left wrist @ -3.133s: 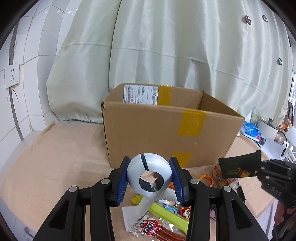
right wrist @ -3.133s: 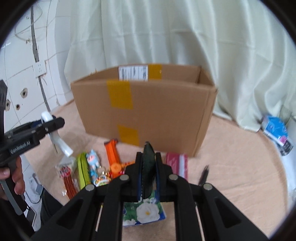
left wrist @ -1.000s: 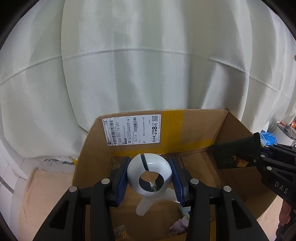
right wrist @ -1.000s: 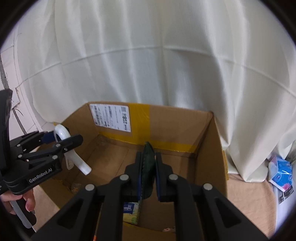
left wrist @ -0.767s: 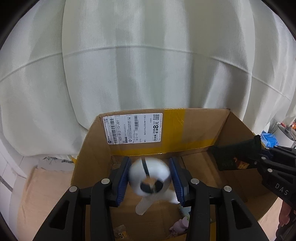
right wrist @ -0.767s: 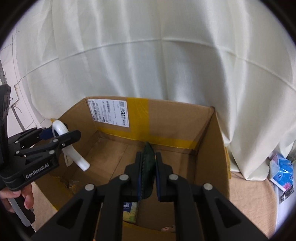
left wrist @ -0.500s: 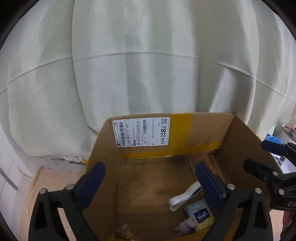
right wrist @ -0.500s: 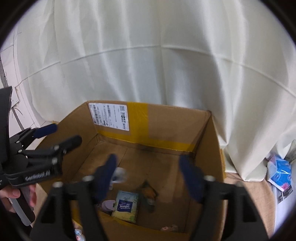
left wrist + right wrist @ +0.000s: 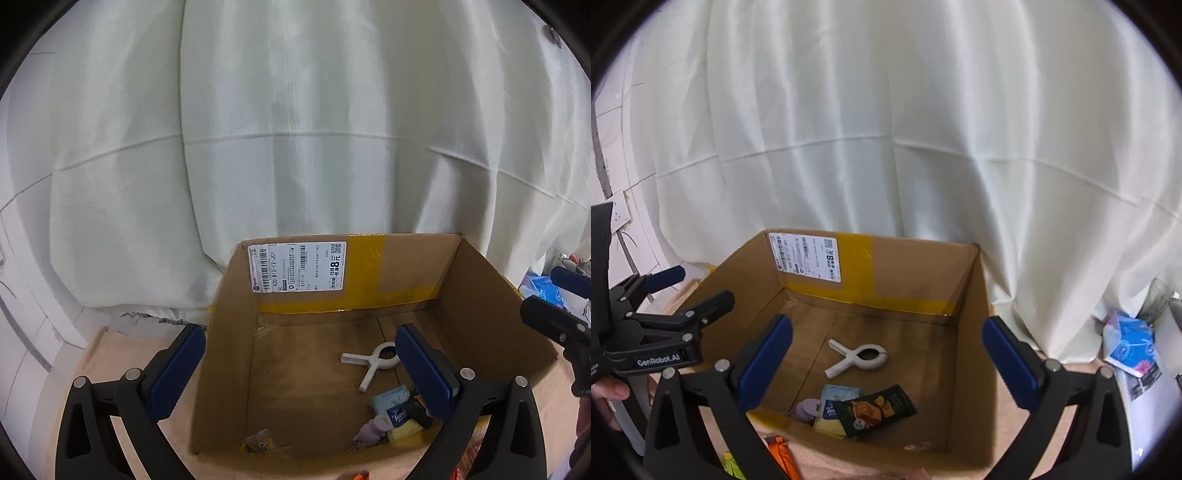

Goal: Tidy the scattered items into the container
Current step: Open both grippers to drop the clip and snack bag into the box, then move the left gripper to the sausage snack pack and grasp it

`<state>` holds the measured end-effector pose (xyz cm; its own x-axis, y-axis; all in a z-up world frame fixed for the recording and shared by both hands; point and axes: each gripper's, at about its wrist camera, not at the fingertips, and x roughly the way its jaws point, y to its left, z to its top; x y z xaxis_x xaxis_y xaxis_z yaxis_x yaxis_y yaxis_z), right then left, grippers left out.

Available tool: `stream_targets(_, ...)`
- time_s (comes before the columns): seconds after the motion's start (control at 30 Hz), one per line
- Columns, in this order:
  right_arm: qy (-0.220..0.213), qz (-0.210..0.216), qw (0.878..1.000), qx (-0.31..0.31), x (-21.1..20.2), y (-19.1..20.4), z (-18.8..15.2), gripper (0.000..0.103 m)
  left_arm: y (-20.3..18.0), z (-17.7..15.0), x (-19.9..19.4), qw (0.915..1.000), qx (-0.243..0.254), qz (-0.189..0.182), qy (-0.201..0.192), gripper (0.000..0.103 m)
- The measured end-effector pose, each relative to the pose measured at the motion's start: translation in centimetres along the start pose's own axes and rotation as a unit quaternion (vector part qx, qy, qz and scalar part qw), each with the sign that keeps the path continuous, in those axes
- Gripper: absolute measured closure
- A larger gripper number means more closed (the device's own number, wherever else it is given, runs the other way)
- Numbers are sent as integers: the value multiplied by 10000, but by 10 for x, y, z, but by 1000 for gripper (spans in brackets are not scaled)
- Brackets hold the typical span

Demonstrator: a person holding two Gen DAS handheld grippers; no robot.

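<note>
An open cardboard box (image 9: 229, 350) (image 9: 967, 350) sits below both grippers. On its floor lie a white plastic clamp (image 9: 376, 363) (image 9: 857, 356), a dark green cracker packet (image 9: 875, 408), a tissue pack (image 9: 393, 404) (image 9: 831, 410) and a small purple item (image 9: 373, 430). My left gripper (image 9: 301, 369) hangs above the box, open wide and empty. My right gripper (image 9: 888, 358) is also over the box; its jaws are opening, with nothing between them. Each gripper shows at the edge of the other's view.
A white curtain (image 9: 295, 147) hangs close behind the box. A blue tissue packet (image 9: 1130, 347) lies on the table to the right. An orange packet (image 9: 779, 458) lies in front of the box. A tiled wall (image 9: 613, 177) stands on the left.
Both grippers went from shut to open. The white clamp fell out of the left one and the dark packet out of the right one onto the box floor. Both hands rose a little.
</note>
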<state>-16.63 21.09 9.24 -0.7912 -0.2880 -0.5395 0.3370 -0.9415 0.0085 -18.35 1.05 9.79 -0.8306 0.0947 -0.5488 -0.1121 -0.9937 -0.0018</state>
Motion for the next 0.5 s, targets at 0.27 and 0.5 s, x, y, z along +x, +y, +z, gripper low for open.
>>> stream_targets(0.27,-167,-222,9995,-161,-46,8,-14,0,9,-22,-62,9995,-179,-33,-265,0)
stream_targets(0.5,-427,-139,9988,-178,-96,16,-38,0,15,-79,-116,9982,-437,-296,-286,0)
